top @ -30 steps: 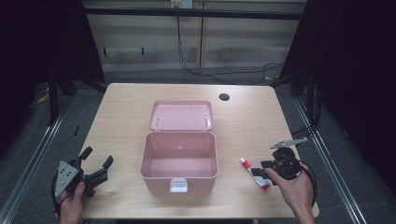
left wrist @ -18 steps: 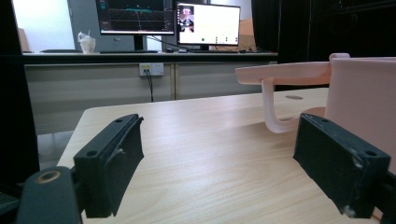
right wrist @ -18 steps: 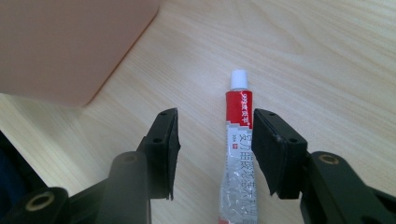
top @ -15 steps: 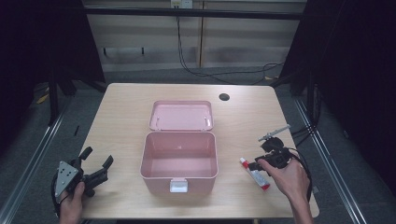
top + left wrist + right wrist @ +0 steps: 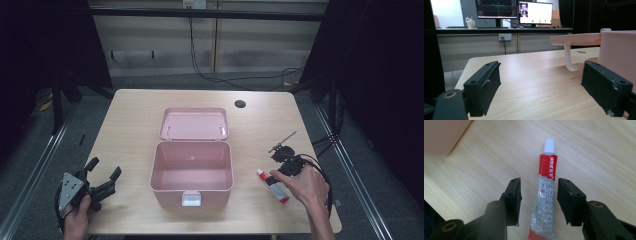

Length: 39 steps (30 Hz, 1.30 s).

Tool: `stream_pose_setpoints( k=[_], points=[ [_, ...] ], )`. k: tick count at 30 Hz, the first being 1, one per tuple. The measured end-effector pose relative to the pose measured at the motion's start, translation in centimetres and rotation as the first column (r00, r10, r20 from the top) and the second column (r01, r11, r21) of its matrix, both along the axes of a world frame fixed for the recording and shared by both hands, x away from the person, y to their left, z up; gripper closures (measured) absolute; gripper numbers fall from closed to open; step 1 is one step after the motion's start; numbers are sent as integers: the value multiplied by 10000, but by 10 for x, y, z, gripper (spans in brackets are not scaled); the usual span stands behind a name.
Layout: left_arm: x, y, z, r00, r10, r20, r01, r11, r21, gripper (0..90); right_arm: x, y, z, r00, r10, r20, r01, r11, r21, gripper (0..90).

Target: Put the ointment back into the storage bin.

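Note:
An open pink box (image 5: pixel 170 196) stands mid-table with its lid (image 5: pixel 194 123) laid back behind it. To its right lies a red, white and silver tube (image 5: pixel 271 184) with a white cap. My right gripper (image 5: pixel 281 174), under a hand, points down over the tube. In the right gripper view the tube (image 5: pixel 547 167) runs lengthwise between the jaws of the right gripper (image 5: pixel 539 187); they have just been closing, and a gap still shows on each side. My left gripper (image 5: pixel 105 167) rests open at the front left, holding nothing. In the left gripper view, the left gripper (image 5: pixel 541 67) faces the box wall (image 5: pixel 619 50).
A round dark hole (image 5: pixel 240 104) sits near the table's far edge. Bare wood (image 5: pixel 125 130) spreads left of the box. Cables hang off the table's right edge (image 5: pixel 325 145). Beyond the far edge stand cabinets and monitors (image 5: pixel 535 12).
My right gripper has moved in over the tube from the right and back, and its jaws have narrowed around it. The left gripper has stayed where it was.

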<state>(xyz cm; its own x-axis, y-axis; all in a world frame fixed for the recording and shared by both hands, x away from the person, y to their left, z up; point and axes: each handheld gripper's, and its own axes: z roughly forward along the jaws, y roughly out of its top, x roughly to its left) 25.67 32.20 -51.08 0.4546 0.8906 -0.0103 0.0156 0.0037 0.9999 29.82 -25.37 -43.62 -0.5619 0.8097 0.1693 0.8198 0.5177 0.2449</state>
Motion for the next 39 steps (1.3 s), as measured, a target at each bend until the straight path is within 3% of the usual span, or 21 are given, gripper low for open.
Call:
stream_pose_setpoints(
  k=[7,11,16,20,30,39],
  points=[
    [0,0,0,10000,-3,0,3,10000,-1,154,4,6,-4,9998,175,1,-174,9980,-609,608],
    [0,0,0,10000,-17,-7,17,10000,24,154,7,14,-11,9985,442,-314,-480,9903,-1306,637],
    [0,0,0,10000,-33,-5,33,10000,23,154,7,14,-16,9960,802,-383,-855,9824,-1659,642],
    [0,0,0,10000,-39,-11,39,10000,47,154,7,16,-17,9956,845,-416,-904,9812,-1704,649],
    [0,0,0,10000,-57,-12,58,10000,53,154,9,25,-30,9914,1108,-699,-1241,9651,-2305,691],
    [0,0,0,10000,-60,-11,60,10000,53,154,9,22,-30,9915,1103,-695,-1227,9694,-2124,705]
  ],
)
